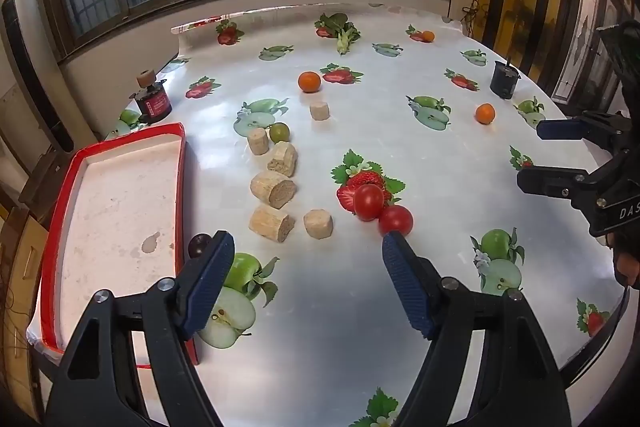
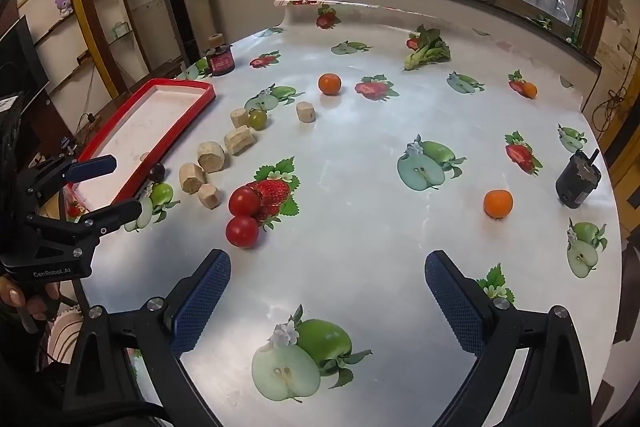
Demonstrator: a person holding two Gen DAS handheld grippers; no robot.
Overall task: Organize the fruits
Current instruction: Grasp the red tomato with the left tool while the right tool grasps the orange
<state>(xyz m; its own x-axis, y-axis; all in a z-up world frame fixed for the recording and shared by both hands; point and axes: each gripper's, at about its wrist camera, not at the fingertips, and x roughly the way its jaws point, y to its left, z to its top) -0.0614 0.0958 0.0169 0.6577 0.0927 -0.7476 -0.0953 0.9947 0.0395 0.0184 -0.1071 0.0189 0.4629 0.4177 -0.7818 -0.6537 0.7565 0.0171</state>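
Both grippers, left and right, gape wide, holding nothing; two tomatoes sit just past the left gripper's right finger.

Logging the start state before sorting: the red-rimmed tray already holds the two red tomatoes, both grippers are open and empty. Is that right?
Not quite. The red-rimmed tray holds no fruit; the two red tomatoes lie on the tablecloth beside a printed strawberry, as the left wrist view shows. The rest stands: the left gripper and the right gripper are both open and empty.
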